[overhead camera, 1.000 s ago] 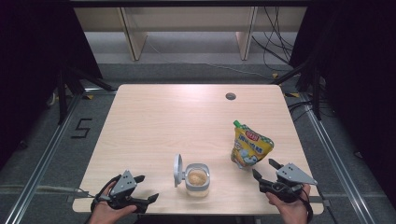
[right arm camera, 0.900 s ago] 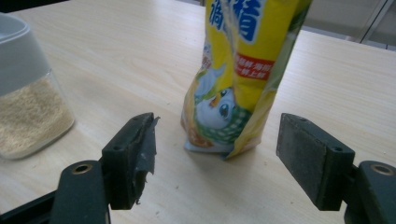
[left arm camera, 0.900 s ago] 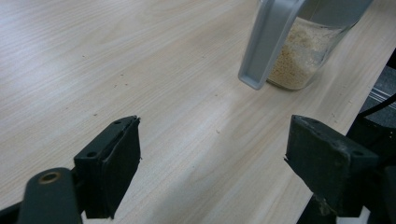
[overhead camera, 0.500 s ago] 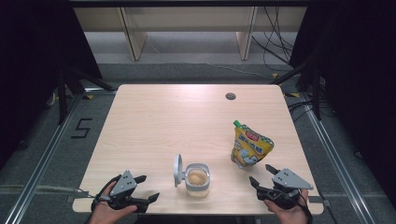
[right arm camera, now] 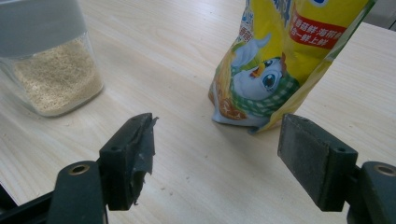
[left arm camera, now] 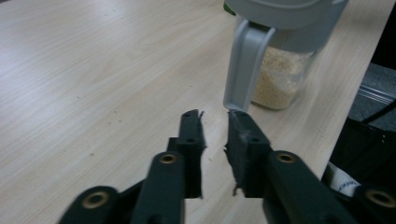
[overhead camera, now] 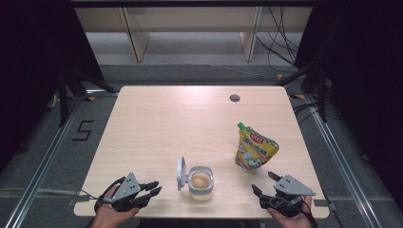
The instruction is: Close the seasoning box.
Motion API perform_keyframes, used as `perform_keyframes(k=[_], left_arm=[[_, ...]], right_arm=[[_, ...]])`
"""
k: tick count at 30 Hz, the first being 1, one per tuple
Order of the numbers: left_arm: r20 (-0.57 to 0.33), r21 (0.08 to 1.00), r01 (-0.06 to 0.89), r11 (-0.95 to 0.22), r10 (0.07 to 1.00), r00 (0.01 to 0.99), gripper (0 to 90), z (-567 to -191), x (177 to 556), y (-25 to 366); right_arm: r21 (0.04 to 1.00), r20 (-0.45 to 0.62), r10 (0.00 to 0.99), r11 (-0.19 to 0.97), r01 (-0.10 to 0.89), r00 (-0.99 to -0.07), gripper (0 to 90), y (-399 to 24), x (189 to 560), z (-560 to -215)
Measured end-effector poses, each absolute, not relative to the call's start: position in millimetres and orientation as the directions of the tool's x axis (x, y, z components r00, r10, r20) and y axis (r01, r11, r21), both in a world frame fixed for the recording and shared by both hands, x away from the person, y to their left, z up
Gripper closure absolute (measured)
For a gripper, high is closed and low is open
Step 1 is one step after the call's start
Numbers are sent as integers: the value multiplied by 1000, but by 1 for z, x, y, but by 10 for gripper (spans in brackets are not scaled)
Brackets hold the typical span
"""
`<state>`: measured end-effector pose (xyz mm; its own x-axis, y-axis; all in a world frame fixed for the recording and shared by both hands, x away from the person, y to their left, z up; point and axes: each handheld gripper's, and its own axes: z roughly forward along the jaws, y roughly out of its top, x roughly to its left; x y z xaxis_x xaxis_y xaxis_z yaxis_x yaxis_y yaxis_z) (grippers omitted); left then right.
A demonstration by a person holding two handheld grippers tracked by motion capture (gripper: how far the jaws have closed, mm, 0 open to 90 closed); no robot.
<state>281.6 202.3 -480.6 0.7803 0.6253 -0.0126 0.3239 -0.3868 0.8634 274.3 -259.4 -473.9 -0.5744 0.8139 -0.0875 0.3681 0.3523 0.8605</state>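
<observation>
Right gripper view: cartoon chick on pouch [right arm camera: 275, 65]

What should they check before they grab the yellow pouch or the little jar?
1. Jar lid open: ok, the lid stands flipped up at its left side.
2. Jar upright with grains inside: ok.
3. Pouch standing upright: ok, green cap at the top.
4. Right hand-held gripper jaws wide enough for the pouch: ok, open and empty, pouch just ahead.
5. Left hand-held gripper ready: not ok, its jaws have just been closing to a narrow gap, nothing between them.
6. Pouch cap screwed tight: cannot tell.
</observation>
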Motion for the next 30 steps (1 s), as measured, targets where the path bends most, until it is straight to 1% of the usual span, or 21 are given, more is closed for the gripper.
perform_keyframes(k=[2, 4, 5, 6, 7, 8, 9, 10, 12, 13, 14, 16, 17, 18, 19, 20, 21, 22, 25, 29, 30], left_arm=[[9, 870, 302, -389, 625, 781, 840, -478, 282, 202], [8, 875, 290, -388, 610, 793, 861, -475, 282, 201], [-1, 877, 295, -380, 611, 791, 871, -473, 282, 200], [10, 879, 279, -387, 599, 800, 875, -472, 283, 198], [-6, 877, 294, -379, 604, 797, 877, -471, 282, 196], [-6, 879, 292, -376, 604, 797, 878, -470, 282, 193], [21, 877, 271, -396, 595, 804, 879, -467, 284, 193], [4, 882, 276, -383, 590, 808, 878, -466, 284, 191], [-23, 895, 274, -353, 576, 817, 879, -462, 286, 188], [-5, 892, 261, -370, 569, 822, 881, -460, 287, 187], [-16, 890, 276, -363, 579, 815, 881, -458, 287, 183], [-14, 891, 269, -366, 570, 821, 881, -456, 290, 179], [-12, 890, 267, -370, 566, 824, 882, -455, 290, 177], [9, 888, 245, -389, 547, 837, 881, -454, 293, 176], [-16, 885, 271, -378, 558, 830, 882, -453, 292, 174], [-15, 887, 268, -376, 555, 831, 882, -452, 292, 172], [8, 885, 247, -395, 543, 840, 883, -449, 293, 173], [-11, 889, 260, -378, 550, 835, 884, -448, 293, 171], [-21, 892, 265, -365, 553, 833, 886, -442, 294, 168], [-2, 886, 253, -389, 541, 841, 886, -436, 296, 165], [-16, 886, 265, -381, 546, 838, 886, -435, 296, 164]], right_arm=[[860, -94, 813, 357, 364, -575, 283, -259, 275, -475], [858, -81, 811, 354, 374, -580, 284, -258, 274, -474], [851, -53, 814, 340, 401, -578, 283, -257, 273, -474], [850, -72, 816, 351, 392, -574, 283, -257, 273, -474], [854, -96, 811, 365, 370, -578, 284, -257, 274, -474], [853, -95, 809, 366, 371, -580, 284, -257, 274, -474], [854, -95, 808, 366, 370, -581, 283, -257, 275, -474], [849, -51, 810, 343, 401, -584, 284, -255, 273, -474], [854, -38, 814, 328, 404, -580, 283, -256, 273, -473], [851, -49, 815, 337, 403, -578, 283, -256, 274, -474], [850, -53, 815, 340, 402, -577, 283, -257, 274, -474], [856, -88, 809, 360, 372, -581, 283, -258, 275, -474], [854, -75, 810, 353, 381, -581, 283, -257, 275, -474], [845, -45, 814, 340, 412, -580, 284, -256, 273, -474], [845, -44, 814, 340, 413, -580, 283, -256, 273, -474], [849, -64, 809, 352, 395, -584, 283, -256, 274, -474], [854, -83, 807, 360, 375, -585, 283, -257, 276, -475], [854, -82, 806, 361, 376, -586, 284, -257, 276, -475], [852, -83, 805, 363, 377, -587, 284, -257, 276, -475], [855, -86, 806, 361, 373, -585, 284, -256, 276, -475], [853, -87, 806, 364, 375, -585, 284, -257, 276, -475]])
